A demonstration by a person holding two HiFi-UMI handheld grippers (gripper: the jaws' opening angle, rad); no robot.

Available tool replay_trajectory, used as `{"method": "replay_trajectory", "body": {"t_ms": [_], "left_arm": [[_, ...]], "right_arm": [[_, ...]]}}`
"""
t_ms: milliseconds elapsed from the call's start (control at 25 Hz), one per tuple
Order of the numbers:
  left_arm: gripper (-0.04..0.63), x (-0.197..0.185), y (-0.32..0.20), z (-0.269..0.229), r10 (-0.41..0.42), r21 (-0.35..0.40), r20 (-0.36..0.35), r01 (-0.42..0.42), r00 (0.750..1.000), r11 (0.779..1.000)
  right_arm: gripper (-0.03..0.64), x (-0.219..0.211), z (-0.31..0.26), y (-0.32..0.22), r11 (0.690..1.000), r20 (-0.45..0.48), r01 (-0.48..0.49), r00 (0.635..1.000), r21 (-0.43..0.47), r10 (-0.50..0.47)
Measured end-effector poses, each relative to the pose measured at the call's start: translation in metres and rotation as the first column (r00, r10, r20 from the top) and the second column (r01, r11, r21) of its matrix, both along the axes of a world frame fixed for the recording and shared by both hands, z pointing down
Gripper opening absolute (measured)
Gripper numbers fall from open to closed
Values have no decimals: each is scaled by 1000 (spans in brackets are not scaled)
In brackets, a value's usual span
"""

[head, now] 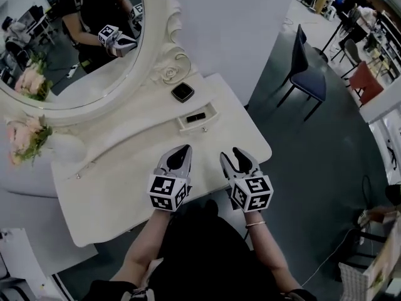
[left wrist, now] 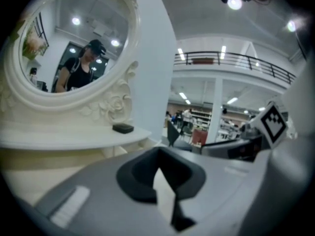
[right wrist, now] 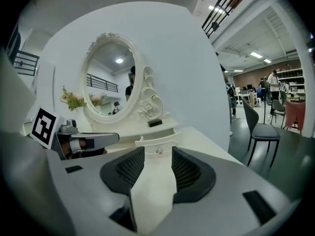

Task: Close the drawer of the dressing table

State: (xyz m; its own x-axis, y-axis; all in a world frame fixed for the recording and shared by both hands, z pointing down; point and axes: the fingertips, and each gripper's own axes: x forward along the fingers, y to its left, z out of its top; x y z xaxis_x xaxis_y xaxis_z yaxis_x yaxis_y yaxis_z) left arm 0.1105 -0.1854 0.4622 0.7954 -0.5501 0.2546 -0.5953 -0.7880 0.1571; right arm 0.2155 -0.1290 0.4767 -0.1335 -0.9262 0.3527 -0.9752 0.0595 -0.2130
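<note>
White table (head: 119, 187) below oval mirror (head: 75, 49) | drawer (head: 202, 126) seen pulled out, far right | left gripper (head: 183, 149) clenched, empty | right gripper (head: 230, 155) released, empty | both held near, apart from drawer

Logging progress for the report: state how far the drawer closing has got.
Done: nothing yet; the drawer stands pulled out, a dark item inside. In hand: the right gripper, fingers apart, points at the drawer knob without touching; the left gripper is shut and empty. Left: push the drawer in.
</note>
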Motion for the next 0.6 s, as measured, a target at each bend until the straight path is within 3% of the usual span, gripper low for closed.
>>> {"method": "replay_trajectory", "body": {"t_ms": [400, 600], "left_arm": [[2, -13, -1, 0, -154, -3, 3, 154, 988, 988], [2, -27, -2, 1, -232, -4, 3, 232, 973, 973]], "right_arm": [[163, -14, 17, -39, 984, -39, 176, 983, -31, -178], [163, -21, 28, -60, 974, -68, 218, 973, -56, -221]]}}
